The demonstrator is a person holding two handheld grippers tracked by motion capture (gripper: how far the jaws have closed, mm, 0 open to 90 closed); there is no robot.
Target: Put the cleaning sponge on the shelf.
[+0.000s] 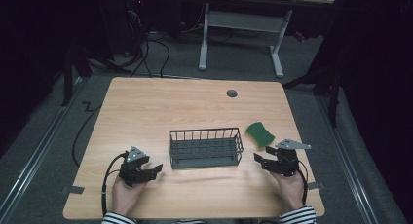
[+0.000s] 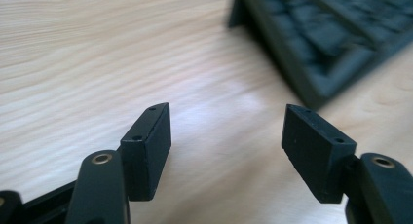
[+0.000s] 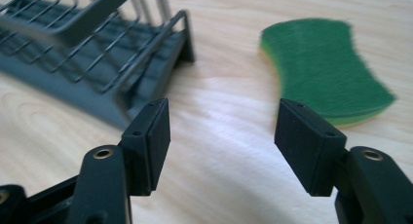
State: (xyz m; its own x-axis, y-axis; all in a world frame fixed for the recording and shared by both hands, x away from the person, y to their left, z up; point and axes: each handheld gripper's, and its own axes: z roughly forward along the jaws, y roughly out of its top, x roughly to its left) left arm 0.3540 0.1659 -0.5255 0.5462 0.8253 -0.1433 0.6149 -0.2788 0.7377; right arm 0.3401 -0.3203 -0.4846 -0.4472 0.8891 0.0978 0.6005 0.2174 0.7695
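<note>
A dark grey wire basket (image 1: 205, 147) stands in the middle of the wooden table (image 1: 160, 107); it is empty. A green sponge (image 1: 259, 134) lies just to its right. My left gripper (image 1: 155, 169) rests low near the basket's front left corner, open, with bare wood between its pads (image 2: 146, 146). The basket's corner (image 2: 311, 44) appears blurred ahead of it on the right. My right gripper (image 1: 259, 161) sits right of the basket, below the sponge, open and holding nothing. Ahead of its jaws lie the basket's end (image 3: 97, 53) and the sponge (image 3: 321, 63).
A small grey round cap (image 1: 232, 93) is set in the table near its far edge. A white-legged desk (image 1: 243, 34) stands on the floor beyond. Cables trail off the table's left side. Bits of grey tape stick out from the table's near corners.
</note>
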